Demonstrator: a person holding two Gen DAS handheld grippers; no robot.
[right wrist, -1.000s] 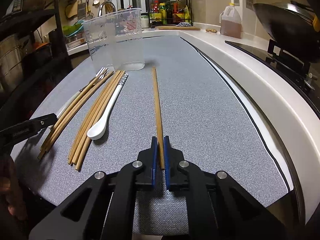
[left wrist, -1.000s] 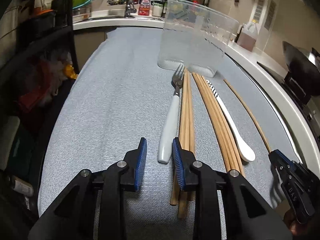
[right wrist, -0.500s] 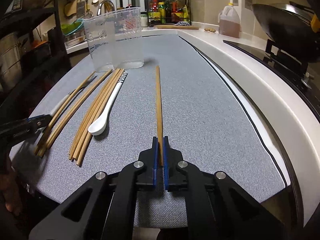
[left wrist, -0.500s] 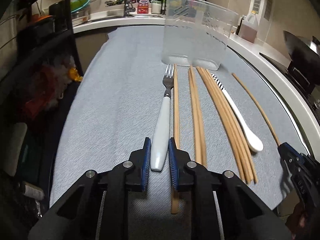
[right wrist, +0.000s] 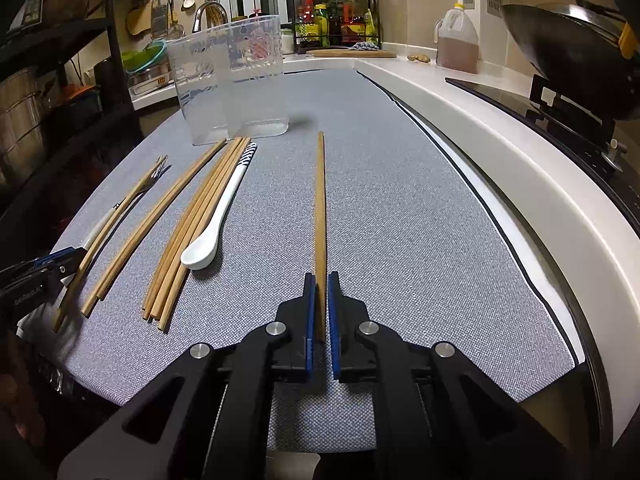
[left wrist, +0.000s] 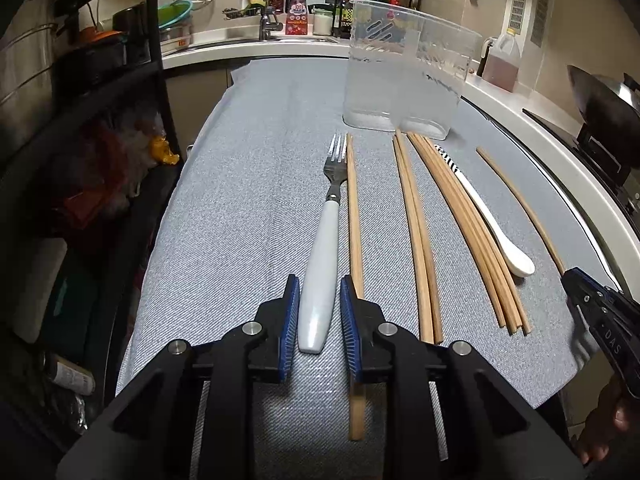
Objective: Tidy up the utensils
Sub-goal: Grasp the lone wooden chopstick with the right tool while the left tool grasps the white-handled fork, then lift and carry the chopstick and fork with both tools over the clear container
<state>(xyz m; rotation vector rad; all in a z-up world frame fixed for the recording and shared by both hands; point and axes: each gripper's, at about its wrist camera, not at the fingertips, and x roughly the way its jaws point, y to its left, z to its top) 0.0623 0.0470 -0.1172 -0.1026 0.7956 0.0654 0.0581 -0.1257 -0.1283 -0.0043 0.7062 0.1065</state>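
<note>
A fork (left wrist: 322,264) with a white handle lies on the grey mat (left wrist: 248,208). My left gripper (left wrist: 319,292) straddles the handle's near end; its jaws stand slightly wider than the handle and are not clamped. My right gripper (right wrist: 321,289) is shut on a single wooden chopstick (right wrist: 320,200), which points away toward the clear plastic container (right wrist: 230,80). Several more chopsticks (left wrist: 416,232) and a white spoon (left wrist: 496,232) lie between the two grippers. The fork also shows in the right wrist view (right wrist: 132,196).
The clear container (left wrist: 404,76) stands at the mat's far end. A white counter edge (right wrist: 520,148) and a stove with a wok (right wrist: 572,40) lie to the right. A dark shelf rack (left wrist: 80,120) stands left, with a sink (left wrist: 256,36) behind.
My left gripper has shifted left from the chopsticks to the fork handle and now straddles its end. My right gripper has stayed shut on the single chopstick.
</note>
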